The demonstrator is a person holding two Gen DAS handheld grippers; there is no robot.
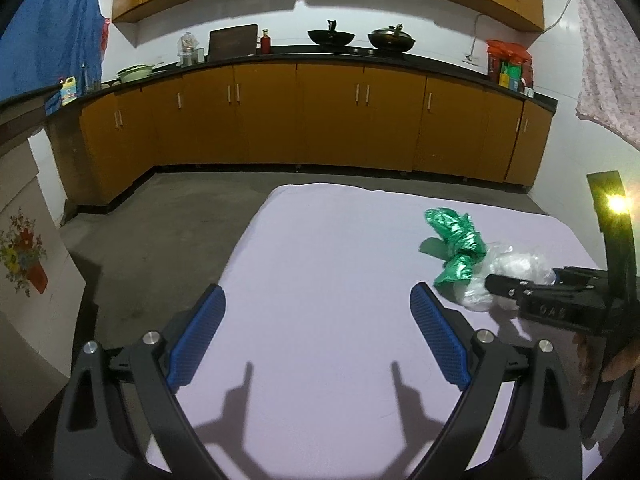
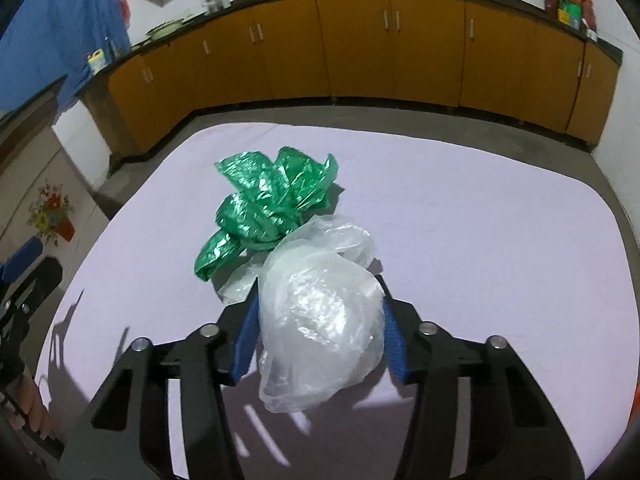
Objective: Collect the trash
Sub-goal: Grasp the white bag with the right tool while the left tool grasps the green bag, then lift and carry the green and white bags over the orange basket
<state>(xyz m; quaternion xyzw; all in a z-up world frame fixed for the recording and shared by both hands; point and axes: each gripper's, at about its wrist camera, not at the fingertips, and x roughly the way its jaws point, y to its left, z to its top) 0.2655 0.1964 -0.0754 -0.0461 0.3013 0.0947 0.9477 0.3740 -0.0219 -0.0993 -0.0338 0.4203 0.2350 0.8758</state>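
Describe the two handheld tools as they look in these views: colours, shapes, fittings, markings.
Both are alike. The left tool has matte black curved arms with cut-out slots, round silver pivot bolts, and flat blue pads with a fine ribbed texture. The right tool shows the same black frame, silver bolts and blue pads. Seen from the left wrist view, its black body carries embossed characters, too blurred to read. No cables or sleeves show.

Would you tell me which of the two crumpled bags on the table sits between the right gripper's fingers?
The clear bag: it bulges between the right gripper's blue pads, while the green bag lies beyond it, ungripped.
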